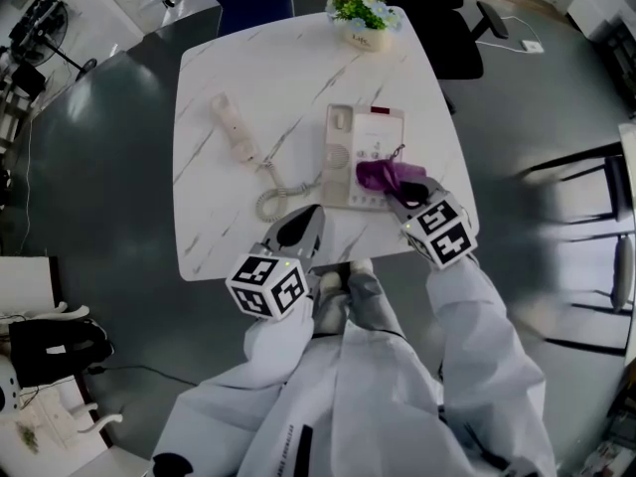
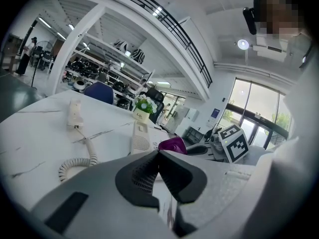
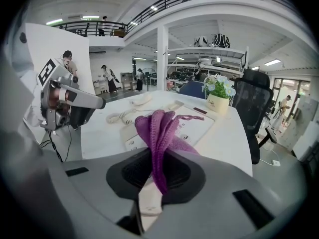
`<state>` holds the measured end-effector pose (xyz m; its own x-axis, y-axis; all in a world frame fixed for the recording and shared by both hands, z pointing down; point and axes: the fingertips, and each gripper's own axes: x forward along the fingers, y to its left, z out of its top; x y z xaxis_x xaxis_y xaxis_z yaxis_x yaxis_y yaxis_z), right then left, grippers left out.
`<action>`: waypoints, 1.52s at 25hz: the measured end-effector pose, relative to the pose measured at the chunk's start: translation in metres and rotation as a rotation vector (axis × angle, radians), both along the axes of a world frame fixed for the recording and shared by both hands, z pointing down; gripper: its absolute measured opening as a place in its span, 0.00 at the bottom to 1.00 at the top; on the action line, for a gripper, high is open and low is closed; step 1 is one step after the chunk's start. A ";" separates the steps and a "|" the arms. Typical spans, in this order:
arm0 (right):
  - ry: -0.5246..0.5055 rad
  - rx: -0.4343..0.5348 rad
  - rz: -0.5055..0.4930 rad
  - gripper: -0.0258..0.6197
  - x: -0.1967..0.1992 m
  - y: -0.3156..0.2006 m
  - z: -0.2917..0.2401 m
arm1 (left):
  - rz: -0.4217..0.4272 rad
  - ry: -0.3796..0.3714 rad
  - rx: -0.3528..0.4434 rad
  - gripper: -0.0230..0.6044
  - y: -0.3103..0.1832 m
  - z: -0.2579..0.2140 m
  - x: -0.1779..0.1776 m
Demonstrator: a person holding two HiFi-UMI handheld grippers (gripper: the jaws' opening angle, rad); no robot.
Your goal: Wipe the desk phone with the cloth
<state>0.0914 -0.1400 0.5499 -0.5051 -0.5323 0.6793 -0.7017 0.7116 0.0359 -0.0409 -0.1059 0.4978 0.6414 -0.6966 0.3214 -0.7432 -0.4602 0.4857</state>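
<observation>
A beige desk phone (image 1: 363,154) lies on the white marble table (image 1: 229,78). Its handset (image 1: 235,127) lies off the cradle to the left, joined by a coiled cord (image 1: 276,197). My right gripper (image 1: 400,199) is shut on a purple knitted cloth (image 1: 383,175), which rests on the phone's near right keypad; the same cloth (image 3: 158,128) sticks out between the jaws over the phone (image 3: 192,124). My left gripper (image 1: 300,229) hovers at the table's near edge, left of the phone, shut with nothing held (image 2: 158,153).
A small pot of flowers (image 1: 363,13) stands at the table's far edge. A black office chair (image 1: 452,23) sits beyond the far right corner. The person's feet (image 1: 348,296) are under the near edge. Dark floor surrounds the table.
</observation>
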 end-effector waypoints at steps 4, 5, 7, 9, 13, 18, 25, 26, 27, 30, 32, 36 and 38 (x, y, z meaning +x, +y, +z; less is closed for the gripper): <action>-0.003 0.004 0.008 0.10 -0.001 0.005 0.001 | 0.019 0.009 -0.002 0.03 0.004 0.000 0.002; -0.003 0.005 0.009 0.10 -0.002 0.007 0.001 | 0.024 0.011 -0.002 0.03 0.004 0.000 0.002; -0.001 0.004 0.007 0.10 -0.003 0.009 0.002 | 0.033 0.013 -0.001 0.03 0.006 0.000 0.003; 0.001 -0.003 0.009 0.10 -0.004 0.013 0.004 | 0.041 0.016 -0.001 0.03 0.006 0.001 0.003; 0.011 -0.013 0.028 0.10 -0.004 0.018 0.006 | 0.053 0.020 0.000 0.03 0.008 0.000 0.001; 0.023 -0.018 0.044 0.10 -0.005 0.022 0.006 | 0.067 0.024 0.002 0.03 0.008 0.000 -0.002; 0.015 -0.043 0.058 0.10 -0.010 0.035 0.010 | 0.089 0.033 0.003 0.03 0.008 0.000 -0.006; 0.017 -0.051 0.059 0.10 -0.010 0.038 0.011 | 0.093 0.034 0.004 0.03 0.008 0.000 -0.005; 0.020 -0.059 0.060 0.10 -0.010 0.041 0.012 | 0.097 0.035 0.004 0.03 0.008 0.000 -0.005; 0.017 -0.069 0.063 0.10 -0.011 0.048 0.013 | 0.107 0.038 0.005 0.03 0.008 -0.001 -0.005; 0.011 -0.078 0.061 0.10 -0.013 0.052 0.015 | 0.112 0.041 0.007 0.03 0.008 -0.002 -0.004; -0.003 -0.105 0.057 0.10 -0.017 0.061 0.018 | 0.122 0.045 0.014 0.03 0.008 -0.004 -0.004; -0.008 -0.114 0.055 0.10 -0.018 0.065 0.019 | 0.126 0.046 0.021 0.03 0.007 -0.006 -0.005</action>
<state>0.0737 -0.0755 0.5687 -0.4831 -0.4787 0.7332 -0.7395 0.6714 -0.0489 -0.0462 -0.0985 0.4922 0.7378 -0.6159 0.2762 -0.6562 -0.5586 0.5073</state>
